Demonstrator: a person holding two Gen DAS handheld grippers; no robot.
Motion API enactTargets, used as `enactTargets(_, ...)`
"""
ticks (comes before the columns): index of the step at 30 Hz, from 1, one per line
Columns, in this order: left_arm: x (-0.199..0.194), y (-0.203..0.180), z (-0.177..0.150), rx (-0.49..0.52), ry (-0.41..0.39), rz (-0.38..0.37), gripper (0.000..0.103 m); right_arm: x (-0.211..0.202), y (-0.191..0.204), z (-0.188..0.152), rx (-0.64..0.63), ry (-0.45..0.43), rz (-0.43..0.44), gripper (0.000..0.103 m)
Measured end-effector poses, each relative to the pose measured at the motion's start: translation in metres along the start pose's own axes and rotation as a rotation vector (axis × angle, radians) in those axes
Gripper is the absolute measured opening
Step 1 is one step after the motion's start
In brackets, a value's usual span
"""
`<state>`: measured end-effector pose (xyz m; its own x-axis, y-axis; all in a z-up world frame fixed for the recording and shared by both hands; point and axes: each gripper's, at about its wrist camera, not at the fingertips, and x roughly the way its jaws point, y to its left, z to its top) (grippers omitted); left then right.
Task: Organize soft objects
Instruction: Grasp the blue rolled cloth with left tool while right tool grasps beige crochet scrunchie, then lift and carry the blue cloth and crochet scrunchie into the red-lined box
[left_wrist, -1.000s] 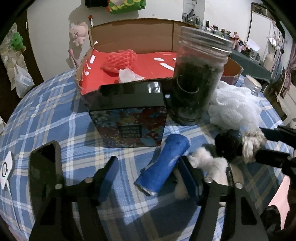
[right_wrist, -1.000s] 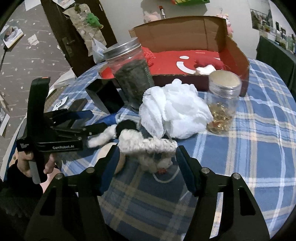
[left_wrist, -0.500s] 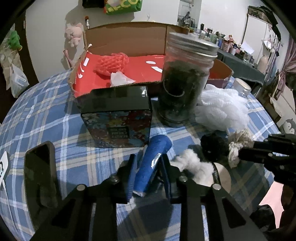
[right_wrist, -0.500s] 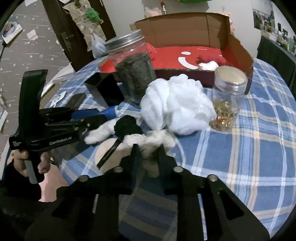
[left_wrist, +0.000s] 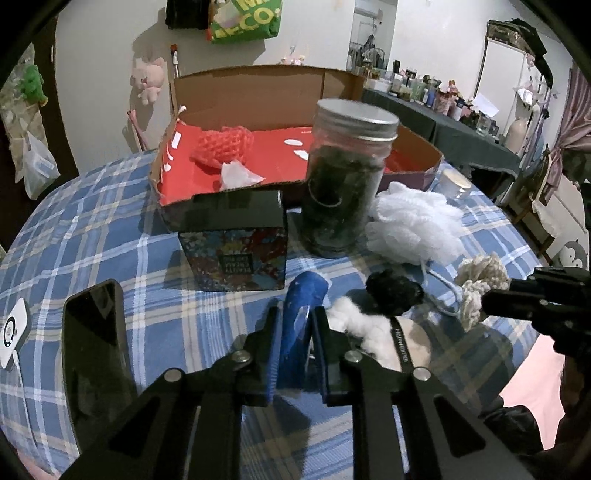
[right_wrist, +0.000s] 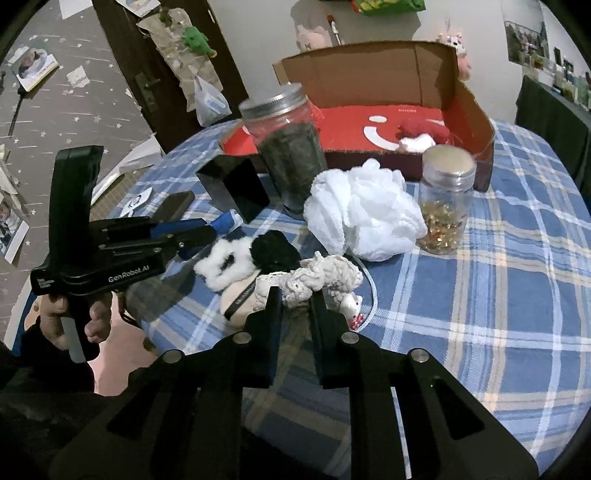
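My left gripper (left_wrist: 295, 325) is shut on a blue soft roll (left_wrist: 301, 314), which also shows in the right wrist view (right_wrist: 223, 222). My right gripper (right_wrist: 295, 306) is shut on a cream knitted piece (right_wrist: 321, 277), also in the left wrist view (left_wrist: 480, 275). A black-and-white fluffy toy (right_wrist: 243, 258) lies between the two grippers. A white mesh pouf (right_wrist: 362, 214) sits behind it. An open cardboard box (left_wrist: 258, 88) with a red lining holds a red knitted item (left_wrist: 225, 146) and white tissue.
A tall jar of dark stuff (left_wrist: 343, 184), a small jar of gold bits (right_wrist: 445, 206), a black patterned box (left_wrist: 232, 240) and a phone (left_wrist: 96, 343) stand on the blue plaid tablecloth (right_wrist: 517, 295). The table's edge is close below both grippers.
Both grippers went from open to shut: the left closed on the blue roll, the right on the cream knitted piece. Both have risen slightly with their objects.
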<state>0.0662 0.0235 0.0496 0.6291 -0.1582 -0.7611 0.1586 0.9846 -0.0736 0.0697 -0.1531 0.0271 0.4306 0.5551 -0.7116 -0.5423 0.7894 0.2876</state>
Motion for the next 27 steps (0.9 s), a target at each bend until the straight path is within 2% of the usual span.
enactTargets(6, -0.009, -0.001, 0.002, -0.004, -0.024, -0.010, 0.016, -0.017, 0.002, 0.001, -0.004, -0.037, -0.014, 0.014)
enactTargets(22, -0.020, 0.007, 0.006, -0.032, -0.050, 0.001, 0.015, -0.016, -0.007, -0.003, 0.015, -0.027, -0.022, 0.014)
enactTargets(27, -0.022, 0.013, 0.009, -0.065, -0.046, -0.068, 0.014, -0.017, -0.015, -0.002, 0.040, -0.029, -0.018, 0.014)
